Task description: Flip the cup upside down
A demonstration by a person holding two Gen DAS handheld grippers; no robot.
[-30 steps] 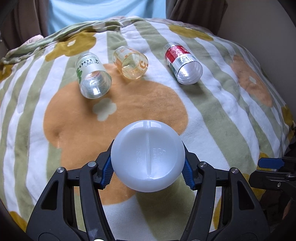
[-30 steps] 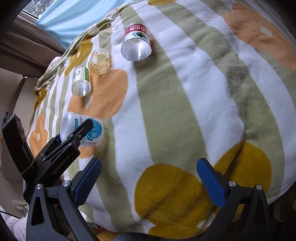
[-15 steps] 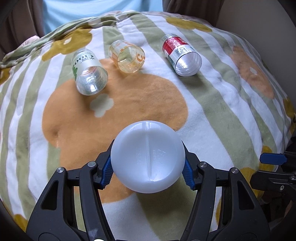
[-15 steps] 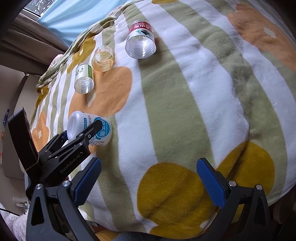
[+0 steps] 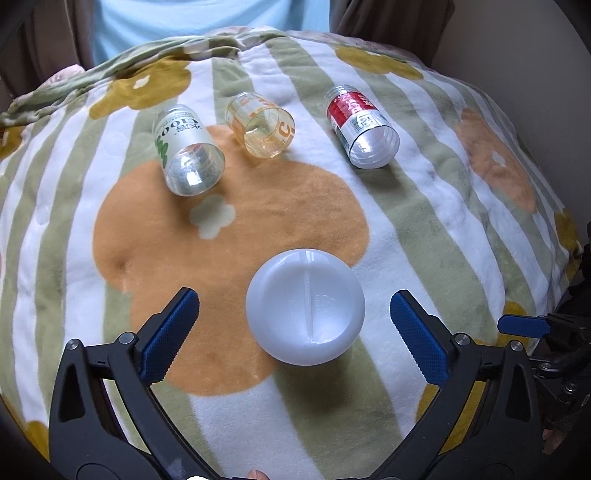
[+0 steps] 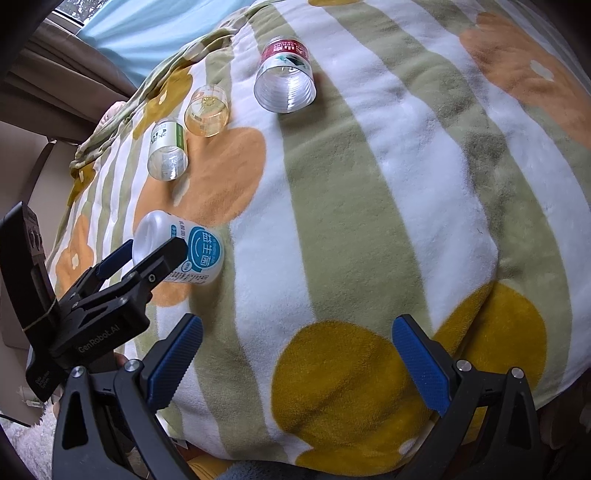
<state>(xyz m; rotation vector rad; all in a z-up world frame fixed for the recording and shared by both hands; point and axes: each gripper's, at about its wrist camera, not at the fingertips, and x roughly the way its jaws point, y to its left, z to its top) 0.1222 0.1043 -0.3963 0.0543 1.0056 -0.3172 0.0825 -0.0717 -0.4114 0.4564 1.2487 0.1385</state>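
Blue ribbed pads line the left claw (image 5: 294,326), which is spread wide and points forward and down over the blanket (image 5: 424,206). The white cup (image 5: 306,306) stands between the pads, clear of both, upside down with its closed, seamed base facing up. In the right wrist view this cup (image 6: 184,254) shows a blue-printed label, with the left claw's black fingers on either side of it at 9 o'clock. The right claw (image 6: 297,360) is also spread, holding nothing, over a yellow flower on the blanket near the edge.

Farther off in the left view, three more cups lie on their sides with mouths toward the camera: a green-labelled clear cup (image 5: 186,151) at 11 o'clock, an orange-printed clear cup (image 5: 262,125) at 12 o'clock and a red-labelled clear cup (image 5: 364,127) at 1 o'clock. Beyond the blanket hangs a pale blue curtain (image 5: 207,22).
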